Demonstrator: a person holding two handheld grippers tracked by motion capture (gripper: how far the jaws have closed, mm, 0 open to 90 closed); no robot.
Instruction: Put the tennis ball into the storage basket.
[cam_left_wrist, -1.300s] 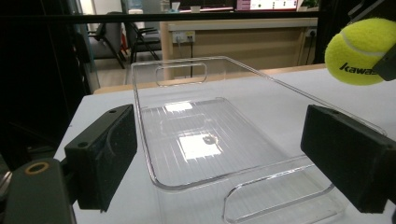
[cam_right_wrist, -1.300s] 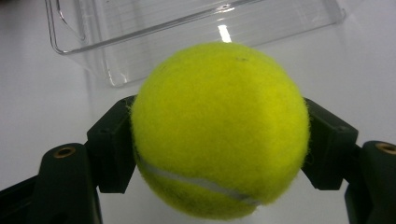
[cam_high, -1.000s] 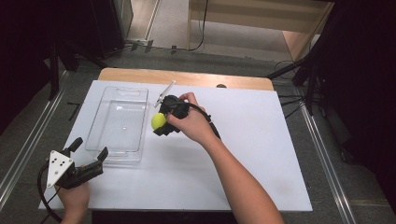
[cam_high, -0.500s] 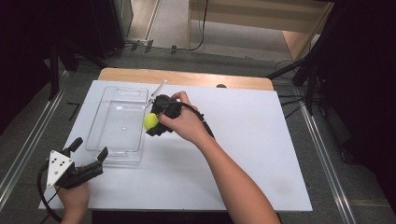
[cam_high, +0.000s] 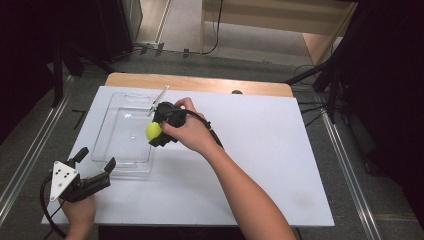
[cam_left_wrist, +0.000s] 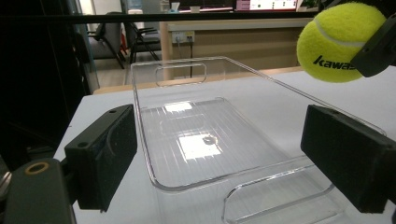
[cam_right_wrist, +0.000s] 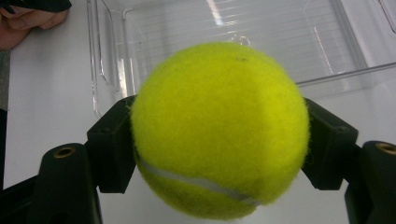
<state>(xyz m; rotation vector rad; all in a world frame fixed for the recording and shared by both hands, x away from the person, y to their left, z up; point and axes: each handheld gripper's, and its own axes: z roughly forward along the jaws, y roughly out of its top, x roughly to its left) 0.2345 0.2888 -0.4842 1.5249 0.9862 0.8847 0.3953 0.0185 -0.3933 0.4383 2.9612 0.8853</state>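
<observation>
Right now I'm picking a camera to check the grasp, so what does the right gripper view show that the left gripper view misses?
The right gripper view alone shows both black pads of the right gripper pressing the tennis ball. The left gripper view alone shows the ball's printed lettering and the left gripper, open, facing the clear tray. Both show ball, tray and white table.

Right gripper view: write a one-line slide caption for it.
Right gripper jaws clamp a yellow tennis ball just short of the clear plastic tray on the white table.
</observation>
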